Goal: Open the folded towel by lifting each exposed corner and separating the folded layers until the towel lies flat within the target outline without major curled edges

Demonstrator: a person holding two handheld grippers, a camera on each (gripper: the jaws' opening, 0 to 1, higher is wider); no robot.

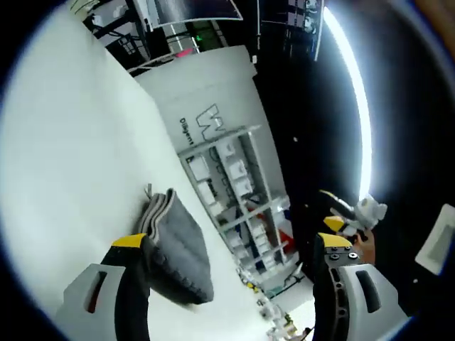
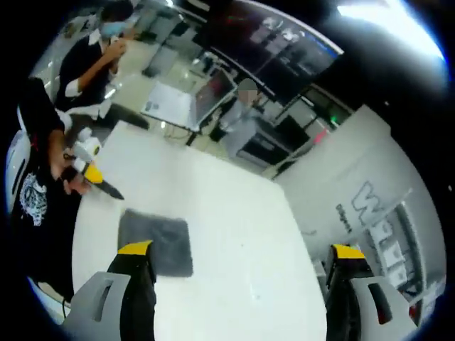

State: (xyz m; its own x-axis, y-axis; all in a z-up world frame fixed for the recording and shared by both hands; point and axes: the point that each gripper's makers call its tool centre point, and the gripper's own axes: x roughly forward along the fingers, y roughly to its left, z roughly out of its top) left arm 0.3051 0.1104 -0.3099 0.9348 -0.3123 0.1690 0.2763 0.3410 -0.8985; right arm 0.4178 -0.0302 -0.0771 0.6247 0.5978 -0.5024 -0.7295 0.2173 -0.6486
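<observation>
Left gripper view: left tool (image 1: pixel 234 245) with jaws spread wide, nothing between them. The grey towel (image 1: pixel 178 245) lies folded on the white tabletop (image 1: pixel 78 163), stacked layer edges visible along the side facing up-left in the view; the left jaw's yellow tip overlaps the towel's near edge, contact cannot be confirmed. White partition wall (image 1: pixel 213 99) with lettering stands beyond the tabletop. Right gripper view: right tool (image 2: pixel 242 250) also wide, empty, hanging above the tabletop (image 2: pixel 234 234). Towel (image 2: pixel 156 241) seen as a dark folded square near the tabletop's left edge, just beside the left jaw tip. Left tool (image 2: pixel 96 177) enters at left, held by a person's hand (image 2: pixel 71 176), near the towel but apart from it. Second person (image 2: pixel 96 60) in background.
</observation>
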